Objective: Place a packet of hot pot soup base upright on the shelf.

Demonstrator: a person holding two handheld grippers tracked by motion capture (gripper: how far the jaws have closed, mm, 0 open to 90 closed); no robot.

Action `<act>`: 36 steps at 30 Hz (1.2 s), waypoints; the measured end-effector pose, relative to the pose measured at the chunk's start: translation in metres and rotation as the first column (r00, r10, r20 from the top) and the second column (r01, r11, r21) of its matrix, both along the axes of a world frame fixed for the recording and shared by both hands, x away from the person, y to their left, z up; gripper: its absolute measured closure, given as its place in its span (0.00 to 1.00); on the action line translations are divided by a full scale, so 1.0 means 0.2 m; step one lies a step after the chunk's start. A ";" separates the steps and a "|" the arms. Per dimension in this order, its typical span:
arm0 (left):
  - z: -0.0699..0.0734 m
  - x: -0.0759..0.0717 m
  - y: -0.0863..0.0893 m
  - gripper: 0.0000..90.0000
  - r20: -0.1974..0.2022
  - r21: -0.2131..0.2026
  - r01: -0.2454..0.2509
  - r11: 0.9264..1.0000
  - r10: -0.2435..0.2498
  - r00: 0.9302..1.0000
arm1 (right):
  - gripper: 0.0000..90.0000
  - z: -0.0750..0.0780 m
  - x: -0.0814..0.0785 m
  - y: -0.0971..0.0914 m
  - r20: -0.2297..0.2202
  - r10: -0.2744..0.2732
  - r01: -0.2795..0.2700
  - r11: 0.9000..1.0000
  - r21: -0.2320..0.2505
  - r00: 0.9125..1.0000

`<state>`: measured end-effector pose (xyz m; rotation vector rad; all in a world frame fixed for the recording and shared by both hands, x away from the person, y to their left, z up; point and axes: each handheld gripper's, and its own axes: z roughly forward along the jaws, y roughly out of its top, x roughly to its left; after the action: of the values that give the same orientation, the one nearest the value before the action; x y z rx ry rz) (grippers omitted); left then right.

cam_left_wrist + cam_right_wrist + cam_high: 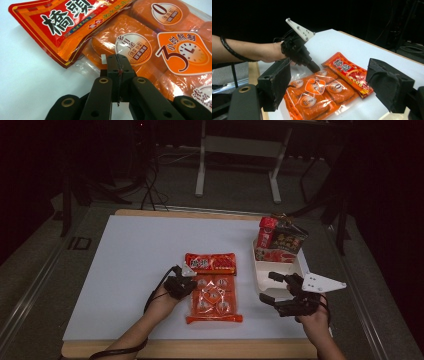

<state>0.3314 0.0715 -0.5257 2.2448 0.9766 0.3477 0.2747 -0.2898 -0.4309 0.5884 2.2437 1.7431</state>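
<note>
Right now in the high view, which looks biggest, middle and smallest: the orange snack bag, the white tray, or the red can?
1. Orange snack bag: it covers the most of the picture.
2. White tray: smaller, though packets hide part of it, so this rank is a little unsure.
3. Red can: clearly the smallest, also farthest from the camera.

Black grippers (pixel 192 282), grey three-cornered plates.

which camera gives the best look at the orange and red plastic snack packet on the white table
The high view: the whole orange and red plastic snack packet shows. The left gripper view crops it close; the right gripper view shows it slanted between open jaws.
</note>
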 end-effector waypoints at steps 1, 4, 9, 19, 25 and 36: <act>0.00 0.00 0.00 1.00 0.000 0.000 0.000 1.000 0.000 1.000 | 0.22 0.00 0.00 0.00 0.004 -0.004 0.004 1.000 -0.001 1.000; 0.01 0.00 0.01 1.00 -0.005 -0.002 0.005 1.000 -0.005 1.000 | 0.22 0.00 0.00 -0.01 0.008 -0.008 0.008 1.000 0.000 1.000; 0.03 0.02 0.07 0.84 -0.010 -0.071 -0.036 0.997 0.035 0.999 | 0.23 0.00 -0.02 0.00 0.020 -0.006 0.006 1.000 -0.023 1.000; 0.07 0.05 0.11 0.59 -0.003 -0.121 -0.042 0.992 0.042 0.999 | 0.19 0.00 -0.03 0.01 0.049 -0.030 0.032 0.999 -0.044 0.998; 0.09 0.09 0.17 0.52 0.015 -0.156 -0.088 0.984 0.092 0.996 | 0.15 0.01 -0.03 0.00 0.052 -0.063 0.065 0.998 -0.023 0.997; 0.08 0.20 0.24 0.49 0.031 -0.169 -0.149 0.974 0.156 0.987 | 0.12 0.01 -0.04 0.02 0.038 -0.056 0.057 0.998 -0.026 0.998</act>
<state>0.3704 0.1193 -0.5094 2.0099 1.1156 0.3675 0.2658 -0.2851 -0.4289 0.6031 2.2005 1.6798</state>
